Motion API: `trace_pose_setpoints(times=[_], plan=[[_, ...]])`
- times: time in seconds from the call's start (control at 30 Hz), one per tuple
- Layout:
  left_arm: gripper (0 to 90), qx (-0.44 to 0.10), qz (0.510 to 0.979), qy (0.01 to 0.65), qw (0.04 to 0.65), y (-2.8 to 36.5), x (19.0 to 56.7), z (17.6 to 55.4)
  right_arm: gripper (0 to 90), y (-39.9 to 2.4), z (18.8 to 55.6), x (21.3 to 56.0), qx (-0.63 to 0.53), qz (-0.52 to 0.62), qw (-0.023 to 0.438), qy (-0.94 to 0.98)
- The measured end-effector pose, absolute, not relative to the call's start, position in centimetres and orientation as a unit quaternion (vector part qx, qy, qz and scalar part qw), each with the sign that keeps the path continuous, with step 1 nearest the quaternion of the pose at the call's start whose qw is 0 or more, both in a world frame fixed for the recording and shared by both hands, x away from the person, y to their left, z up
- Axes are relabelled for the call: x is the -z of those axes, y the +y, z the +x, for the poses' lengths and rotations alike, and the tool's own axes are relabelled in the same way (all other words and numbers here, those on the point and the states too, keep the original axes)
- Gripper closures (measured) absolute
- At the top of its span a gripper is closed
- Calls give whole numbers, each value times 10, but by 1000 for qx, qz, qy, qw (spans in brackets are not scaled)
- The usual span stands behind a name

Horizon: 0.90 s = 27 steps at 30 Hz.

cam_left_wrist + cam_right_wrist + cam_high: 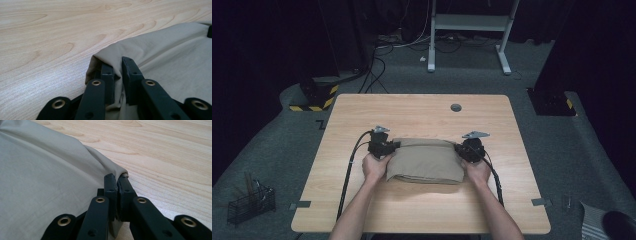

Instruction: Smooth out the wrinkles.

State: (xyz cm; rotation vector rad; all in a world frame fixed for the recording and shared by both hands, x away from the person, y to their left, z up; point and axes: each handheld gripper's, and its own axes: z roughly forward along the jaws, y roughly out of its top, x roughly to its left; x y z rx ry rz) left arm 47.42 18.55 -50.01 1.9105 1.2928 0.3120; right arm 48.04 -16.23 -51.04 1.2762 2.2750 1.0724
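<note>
A folded beige cloth [427, 160] lies in the middle of the wooden table [422, 107]. My left gripper [395, 146] is at the cloth's far left corner and my right gripper [460, 149] at its far right corner. In the left gripper view a fold of the cloth [170, 50] drapes over one jaw and runs down between the two, and the left gripper [117, 65] stands slightly open with a dark gap showing. In the right gripper view the right gripper [117, 177] is shut tight on the edge of the cloth [37, 182].
A round grey grommet [456, 107] sits in the table near its far edge. On the floor at the left stands a black wire basket [249, 202]. Behind the table are a white desk frame [469, 30] and loose cables [377, 70].
</note>
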Motion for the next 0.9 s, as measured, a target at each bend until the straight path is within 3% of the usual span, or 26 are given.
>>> trace_pose_setpoints(times=[0.2,0.5,0.9], plan=[[679,-133,751,514,393,188,494,472,843,-159,479,506,-367,447,169,798],[461,-142,742,520,399,198,480,465,616,-179,475,499,-385,471,167,776],[361,-162,733,487,447,198,450,443,526,-177,457,478,-430,440,187,766]])
